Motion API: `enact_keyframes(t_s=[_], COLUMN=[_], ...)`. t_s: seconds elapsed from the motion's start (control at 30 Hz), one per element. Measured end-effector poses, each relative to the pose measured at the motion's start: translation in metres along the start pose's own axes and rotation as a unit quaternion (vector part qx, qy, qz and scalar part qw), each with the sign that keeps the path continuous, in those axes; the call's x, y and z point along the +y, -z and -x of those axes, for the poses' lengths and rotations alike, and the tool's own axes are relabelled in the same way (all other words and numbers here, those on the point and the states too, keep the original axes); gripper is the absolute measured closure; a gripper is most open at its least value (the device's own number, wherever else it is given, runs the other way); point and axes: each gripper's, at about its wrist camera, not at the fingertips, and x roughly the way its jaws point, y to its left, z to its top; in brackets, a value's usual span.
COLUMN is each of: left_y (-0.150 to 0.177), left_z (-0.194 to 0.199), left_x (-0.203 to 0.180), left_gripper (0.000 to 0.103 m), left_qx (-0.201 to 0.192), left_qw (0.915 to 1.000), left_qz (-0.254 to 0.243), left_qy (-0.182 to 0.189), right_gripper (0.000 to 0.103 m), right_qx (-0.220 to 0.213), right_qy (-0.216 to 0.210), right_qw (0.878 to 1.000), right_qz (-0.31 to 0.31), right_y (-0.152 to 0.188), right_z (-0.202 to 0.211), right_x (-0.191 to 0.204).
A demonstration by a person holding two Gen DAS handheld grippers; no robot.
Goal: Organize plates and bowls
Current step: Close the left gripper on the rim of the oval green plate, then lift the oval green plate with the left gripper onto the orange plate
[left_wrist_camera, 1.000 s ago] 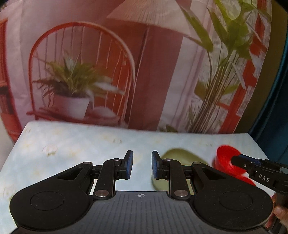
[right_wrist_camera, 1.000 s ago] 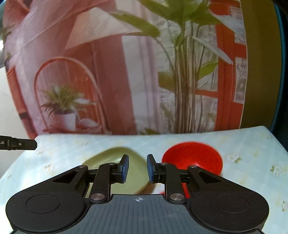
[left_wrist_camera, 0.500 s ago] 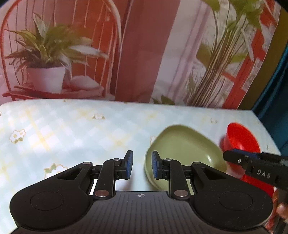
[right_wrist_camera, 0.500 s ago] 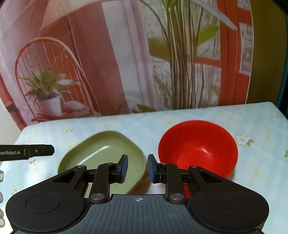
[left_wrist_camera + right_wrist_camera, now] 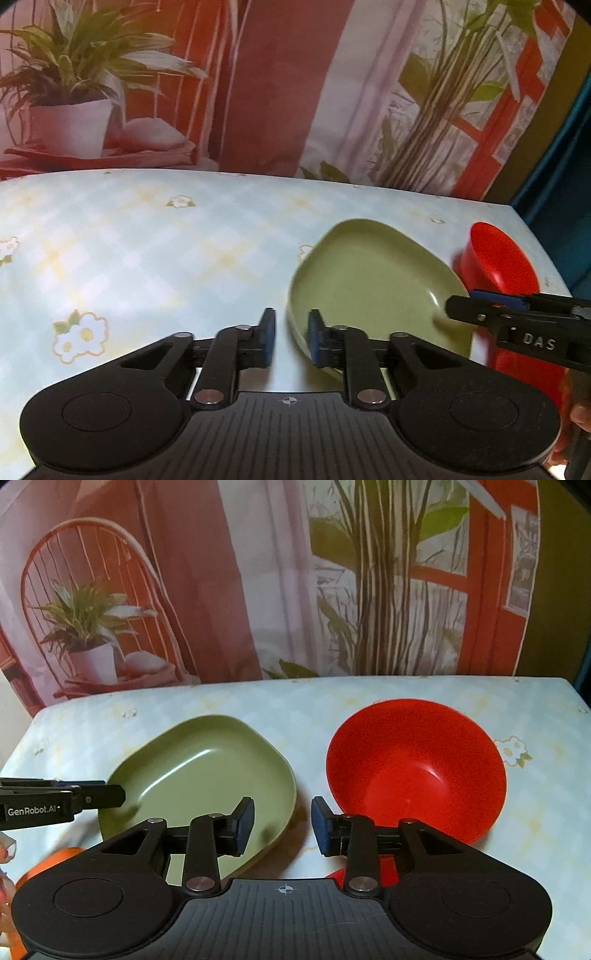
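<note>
A green plate (image 5: 369,288) (image 5: 199,768) lies on the flowered table, with a red bowl (image 5: 413,760) (image 5: 498,258) just to its right. My left gripper (image 5: 292,336) has come down to a narrow gap astride the plate's near left rim, the right pad inside the plate and the left pad outside. In the right wrist view the left gripper (image 5: 114,794) reaches in over that rim. My right gripper (image 5: 283,819) hovers over the strip of table between plate and bowl. Its jaws are opening and nothing is between them. Its tip (image 5: 465,302) shows over the plate's right side.
The table (image 5: 147,251) has a pale checked cloth and ends at a printed backdrop of a chair and plants. An orange object (image 5: 55,860) and a person's fingertips show at the lower left of the right wrist view. A red patch (image 5: 340,875) peeks out under the right gripper.
Both grippers sank and tipped down toward the table, so plate and bowl fill more of the views. The left jaws narrowed around the plate's rim. The right jaws spread wider.
</note>
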Motion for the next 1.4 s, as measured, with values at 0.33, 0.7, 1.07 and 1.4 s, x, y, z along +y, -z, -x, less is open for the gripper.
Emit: enact_keyframes(t_s=[0.33, 0.7, 1.07, 1.4], left_y=[0.0, -0.011, 0.008, 0.045], left_z=[0.007, 0.043, 0.1, 0.149], left_x=[-0.004, -0.011, -0.02, -0.015], left_gripper=[0.092, 0.092, 0.092, 0.092], left_qx=[-0.009, -0.049, -0.06, -0.066], left_qw=[0.9998, 0.9984, 0.9969, 0.9964], left_qz=[-0.013, -0.024, -0.036, -0.03], left_qy=[-0.008, -0.017, -0.036, -0.043], right_gripper=[0.082, 0.085, 0.085, 0.085], right_qx=[0.004, -0.047, -0.084, -0.1], right_qy=[-0.005, -0.026, -0.064, -0.1], right_qw=[1.0, 0.999, 0.994, 0.99], right_qz=[0.012, -0.005, -0.02, -0.012], right_y=[0.0, -0.008, 0.005, 0.046], right_z=[-0.001, 0.028, 0.076, 0.116], right_x=[0.009, 0.012, 0.019, 0.032])
